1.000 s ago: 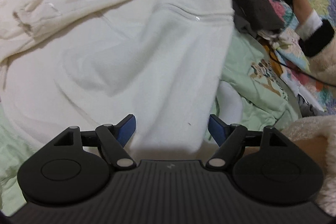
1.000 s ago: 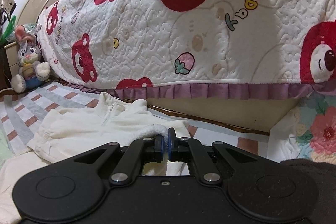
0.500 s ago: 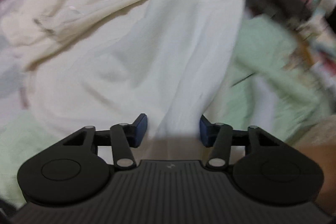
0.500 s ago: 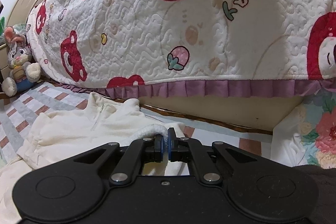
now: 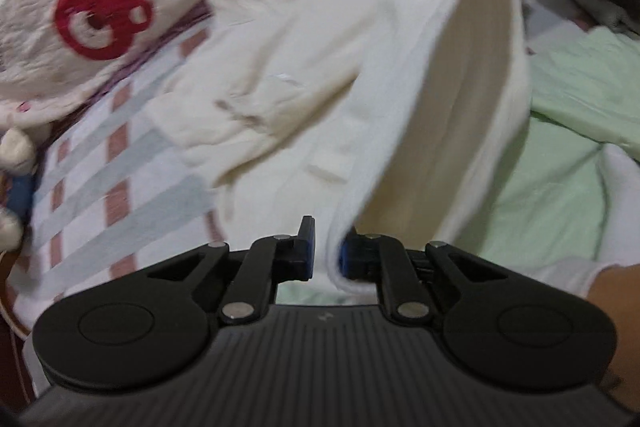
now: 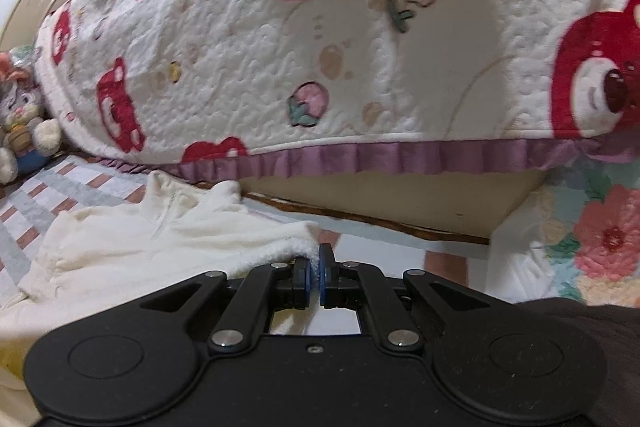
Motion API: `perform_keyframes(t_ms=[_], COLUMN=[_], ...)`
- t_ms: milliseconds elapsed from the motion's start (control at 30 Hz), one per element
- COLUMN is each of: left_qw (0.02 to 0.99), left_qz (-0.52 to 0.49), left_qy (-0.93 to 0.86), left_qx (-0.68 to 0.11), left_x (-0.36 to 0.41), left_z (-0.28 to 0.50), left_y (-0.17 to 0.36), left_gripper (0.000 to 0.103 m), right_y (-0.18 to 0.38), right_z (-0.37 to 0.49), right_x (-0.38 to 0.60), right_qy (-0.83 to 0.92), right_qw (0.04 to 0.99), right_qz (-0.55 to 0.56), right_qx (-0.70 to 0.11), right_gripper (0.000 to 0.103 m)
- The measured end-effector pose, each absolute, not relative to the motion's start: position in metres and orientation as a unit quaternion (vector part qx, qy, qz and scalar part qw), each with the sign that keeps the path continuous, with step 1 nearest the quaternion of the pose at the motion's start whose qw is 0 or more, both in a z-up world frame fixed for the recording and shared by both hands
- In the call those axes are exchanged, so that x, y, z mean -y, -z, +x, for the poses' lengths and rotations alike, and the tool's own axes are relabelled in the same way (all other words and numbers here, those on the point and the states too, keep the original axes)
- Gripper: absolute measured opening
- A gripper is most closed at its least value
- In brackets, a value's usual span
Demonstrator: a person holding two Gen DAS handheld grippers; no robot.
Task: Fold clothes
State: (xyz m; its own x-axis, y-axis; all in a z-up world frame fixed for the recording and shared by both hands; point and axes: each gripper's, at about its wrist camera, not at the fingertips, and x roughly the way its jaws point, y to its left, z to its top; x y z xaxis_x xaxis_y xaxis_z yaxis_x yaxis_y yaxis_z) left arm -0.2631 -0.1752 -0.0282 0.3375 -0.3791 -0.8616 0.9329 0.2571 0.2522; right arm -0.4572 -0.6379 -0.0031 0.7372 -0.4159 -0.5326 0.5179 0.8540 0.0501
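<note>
Bear-print quilt (image 6: 360, 47) with purple ruffle — plush rabbit (image 6: 24, 131) at left, on checked mat (image 5: 120, 163).

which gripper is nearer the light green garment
Left. The left gripper, clamped on the cream fleece top, is right beside the light green garment, which spreads just past its right side. The right gripper grips the top's far edge, with no green garment in its view.

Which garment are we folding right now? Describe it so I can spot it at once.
Start at the big white quilt with red bears and a purple frill. On the checked sheet just below it lies the cream fleece top, with a short neck zip. Unlike the pale green garment beside it, it is held by both the left gripper and right gripper.
</note>
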Motion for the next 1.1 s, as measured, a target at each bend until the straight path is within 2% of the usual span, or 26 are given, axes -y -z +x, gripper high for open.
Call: perform_keyframes(t_ms=[100,400,567,867,1100], left_qw=[0.722,0.725,0.752,0.807,0.832], left_qz=[0.38,0.357,0.428,0.481,0.461], left_qy=[0.456,0.45,0.405,0.311,0.289], left_qx=[-0.356,-0.38,-0.296,-0.146,-0.109], left_x=[0.173,0.17,0.169,0.185,0.195], left_z=[-0.251,-0.244,-0.248,-0.219,-0.202], left_y=[0.028,0.036,0.021,-0.018,-0.028], left_gripper=[0.012,0.014,0.014,0.015,0.015], right_y=[0.004,0.005,-0.006,-0.012,-0.023], right_z=[-0.463,-0.46,-0.462,-0.46,-0.471], right_x=[0.646,0.635,0.625,0.616,0.611], right_qy=[0.251,0.262,0.266,0.264,0.267], right_qw=[0.925,0.926,0.93,0.929,0.926], right_qz=[0.121,0.081,0.061,0.067,0.099], right_qx=[-0.259,-0.26,-0.244,-0.251,-0.249], right_gripper=[0.004,0.003,0.003,0.003,0.003])
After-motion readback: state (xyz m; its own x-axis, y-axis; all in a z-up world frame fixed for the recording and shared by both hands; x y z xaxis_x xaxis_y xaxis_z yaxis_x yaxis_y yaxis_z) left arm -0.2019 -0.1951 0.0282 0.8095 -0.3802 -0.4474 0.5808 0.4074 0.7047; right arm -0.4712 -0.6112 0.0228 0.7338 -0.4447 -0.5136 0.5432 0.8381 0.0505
